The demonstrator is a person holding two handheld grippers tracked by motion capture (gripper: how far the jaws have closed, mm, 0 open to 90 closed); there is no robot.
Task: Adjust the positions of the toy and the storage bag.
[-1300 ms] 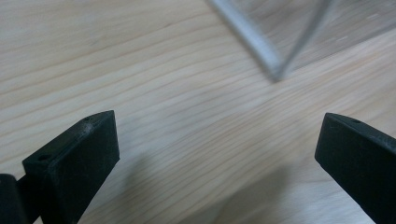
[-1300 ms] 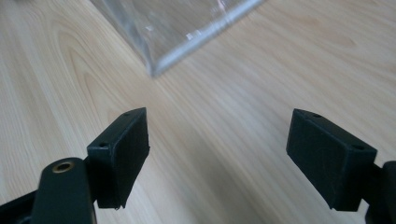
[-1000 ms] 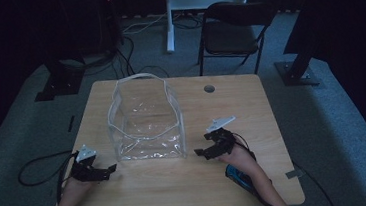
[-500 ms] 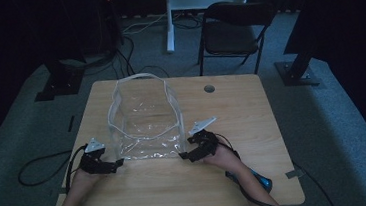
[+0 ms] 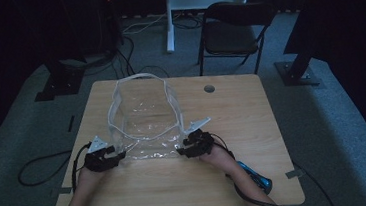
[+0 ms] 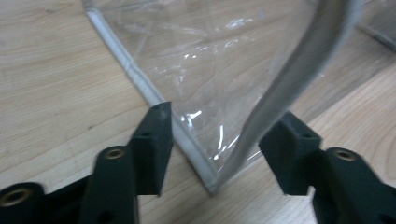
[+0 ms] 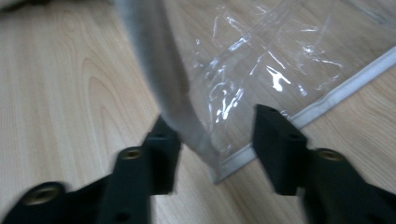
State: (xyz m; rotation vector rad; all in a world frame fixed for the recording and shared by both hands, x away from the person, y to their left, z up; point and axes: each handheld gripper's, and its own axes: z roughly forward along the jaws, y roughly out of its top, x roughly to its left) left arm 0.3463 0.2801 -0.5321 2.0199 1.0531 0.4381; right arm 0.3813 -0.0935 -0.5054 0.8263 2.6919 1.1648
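Observation:
A clear plastic bag (image 5: 144, 116) with pale grey trim stands open on the wooden table (image 5: 238, 183). My left gripper (image 5: 120, 156) is at its near left corner, my right gripper (image 5: 182, 150) at its near right corner. In the left gripper view the bag's corner seam (image 6: 196, 154) lies between the jaws of my left gripper (image 6: 215, 135), with the grey trim strip (image 6: 299, 60) beside the right jaw. In the right gripper view the bag's other corner (image 7: 233, 161) sits inside my right gripper (image 7: 215, 144). Both pairs of jaws have just been closing, and a gap still shows.
A blue object (image 5: 255, 177) lies by the right forearm near the table's front edge. A round cable hole (image 5: 209, 88) is at the back of the table. Behind the table stand a dark folding chair (image 5: 232, 33) and a white desk leg (image 5: 168, 19), with cables on the floor.
Both grippers have slid inward to the bag's near corners. Their jaws have narrowed around those corners. The bag has kept its place.

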